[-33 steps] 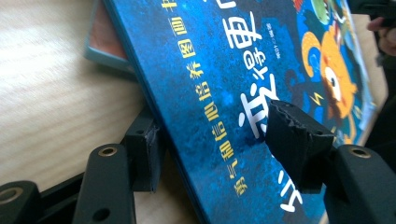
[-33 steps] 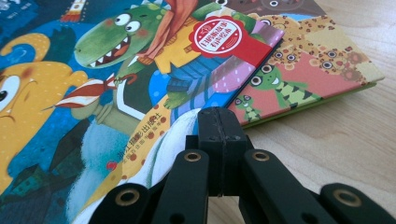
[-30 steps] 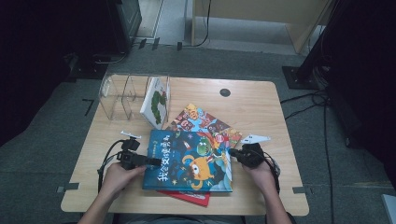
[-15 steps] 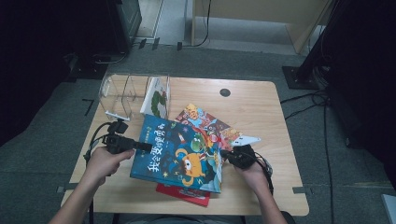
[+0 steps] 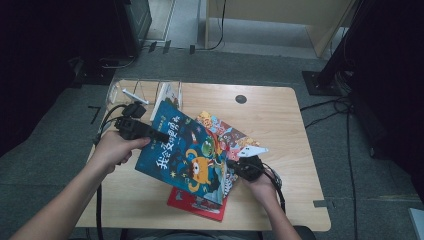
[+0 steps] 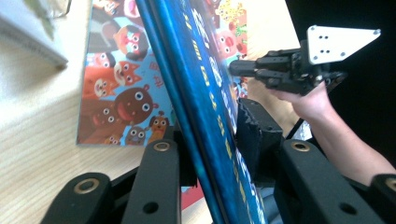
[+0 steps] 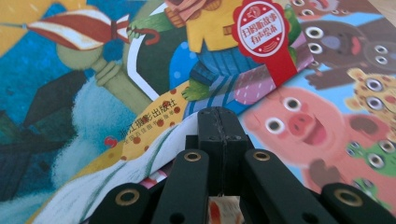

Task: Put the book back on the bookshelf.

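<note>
The left gripper (image 5: pixel 150 134) has the big blue picture book with the orange monster on its cover (image 5: pixel 192 152) by its left edge, and its jaws have just been closing: in the left gripper view the book's blue spine edge (image 6: pixel 205 121) runs straight up between them, pinched from both sides. The book is tilted, left edge up off the light wooden surface (image 5: pixel 280 120), right edge low by the right gripper (image 5: pixel 234 164). There the jaws are fully closed; in the right gripper view they meet tip to tip against the lower corner of the cover (image 7: pixel 154 140), and I cannot tell whether they pinch it or merely steady it.

To do this lift well, I judge the left grip wants to stay deep on the spine so the cover does not sag or fan open, while the right hand keeps the low edge from sliding.

Under the blue book lies a flat red book (image 5: pixel 192 205), its corner poking out towards the person. Just beyond the blue book lies a colourful animal-face picture book (image 5: pixel 227 132), flat on the surface. Further back, touching the blue book's raised corner, is a clear plastic book rack (image 5: pixel 132 92) with a pale upright book (image 5: pixel 170 95) leaning in it. That rack looks like the obstacle: the raised corner could knock the leaning book. A small dark round hole (image 5: pixel 241 99) sits well beyond.
</note>
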A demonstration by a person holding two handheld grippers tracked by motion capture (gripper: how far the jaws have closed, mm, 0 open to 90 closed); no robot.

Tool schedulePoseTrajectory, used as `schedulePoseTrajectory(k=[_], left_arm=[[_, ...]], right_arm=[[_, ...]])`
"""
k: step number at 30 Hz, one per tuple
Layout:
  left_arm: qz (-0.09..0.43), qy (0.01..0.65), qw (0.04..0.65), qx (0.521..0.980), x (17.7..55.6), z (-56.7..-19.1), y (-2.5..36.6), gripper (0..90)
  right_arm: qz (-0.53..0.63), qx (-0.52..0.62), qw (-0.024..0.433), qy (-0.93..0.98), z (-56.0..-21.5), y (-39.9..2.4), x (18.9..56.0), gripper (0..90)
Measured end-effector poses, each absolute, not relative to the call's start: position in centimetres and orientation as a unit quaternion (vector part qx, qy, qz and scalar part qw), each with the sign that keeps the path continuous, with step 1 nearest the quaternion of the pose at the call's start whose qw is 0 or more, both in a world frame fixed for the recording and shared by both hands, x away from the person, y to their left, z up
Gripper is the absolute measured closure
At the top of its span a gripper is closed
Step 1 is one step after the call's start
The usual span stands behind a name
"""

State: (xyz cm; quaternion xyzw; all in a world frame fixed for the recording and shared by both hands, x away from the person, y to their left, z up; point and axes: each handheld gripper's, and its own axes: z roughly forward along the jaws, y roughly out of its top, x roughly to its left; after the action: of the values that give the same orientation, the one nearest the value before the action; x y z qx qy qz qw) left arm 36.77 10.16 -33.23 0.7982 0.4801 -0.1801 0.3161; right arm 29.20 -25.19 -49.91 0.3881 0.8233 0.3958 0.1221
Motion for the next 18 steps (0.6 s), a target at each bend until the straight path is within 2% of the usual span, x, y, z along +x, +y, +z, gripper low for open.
schedulePoseTrajectory(k=[3, 7, 11, 18], left_arm=[[-0.186, 0.477, 0.313, 0.8, 37.5, -32.2, 9.8, 74.7], [-0.184, 0.47, 0.288, 0.814, 38.3, -30.5, 9.2, 78.3], [-0.196, 0.47, 0.273, 0.816, 39.1, -29.1, 8.7, 81.9], [-0.184, 0.451, 0.265, 0.832, 38.7, -27.8, 8.5, 83.2]], right_arm=[[0.402, 0.387, 0.12, 0.821, -49.9, -24.8, 29.2, 90.0], [0.404, 0.369, 0.118, 0.828, -50.0, -24.1, 29.4, 80.3], [0.392, 0.361, 0.129, 0.836, -49.7, -24.3, 29.3, 75.4], [0.408, 0.395, 0.129, 0.813, -49.4, -26.5, 29.8, 73.3]])
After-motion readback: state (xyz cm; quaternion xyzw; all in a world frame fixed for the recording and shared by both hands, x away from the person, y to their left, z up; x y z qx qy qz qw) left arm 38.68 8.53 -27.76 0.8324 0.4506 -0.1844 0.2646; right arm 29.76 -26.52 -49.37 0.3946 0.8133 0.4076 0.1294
